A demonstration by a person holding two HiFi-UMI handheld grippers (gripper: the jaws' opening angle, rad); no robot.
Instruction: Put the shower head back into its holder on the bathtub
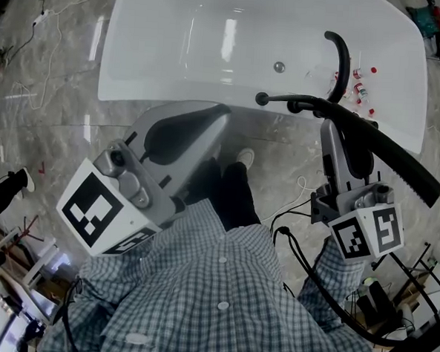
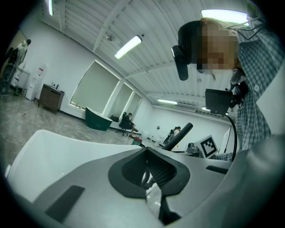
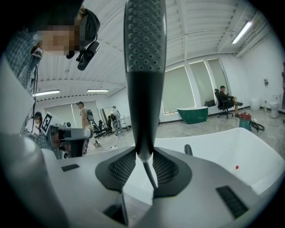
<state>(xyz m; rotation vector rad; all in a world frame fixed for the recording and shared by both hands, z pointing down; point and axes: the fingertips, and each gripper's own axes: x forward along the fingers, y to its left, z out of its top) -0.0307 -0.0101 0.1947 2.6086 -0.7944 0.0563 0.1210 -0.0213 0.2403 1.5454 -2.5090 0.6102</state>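
L gripper [image 2: 146, 153] hung by near rim of bathtub [image 1: 177, 27], jaws pressed together, nothing betw. them. R gripper [image 3: 143, 156] clenched low on handle of shower head [image 3: 143, 53], long spray end rising up and back toward the person, not yet seated. Curved black fitting [image 1: 340, 56] on far rim is prob. the holder; can't confirm. Risks: grip sat at handle's very end, so head could pivot or slip on a quick swing. Wrong tilt on approach could miss the fitting or knock small bottles [image 1: 361, 87] just beside it.
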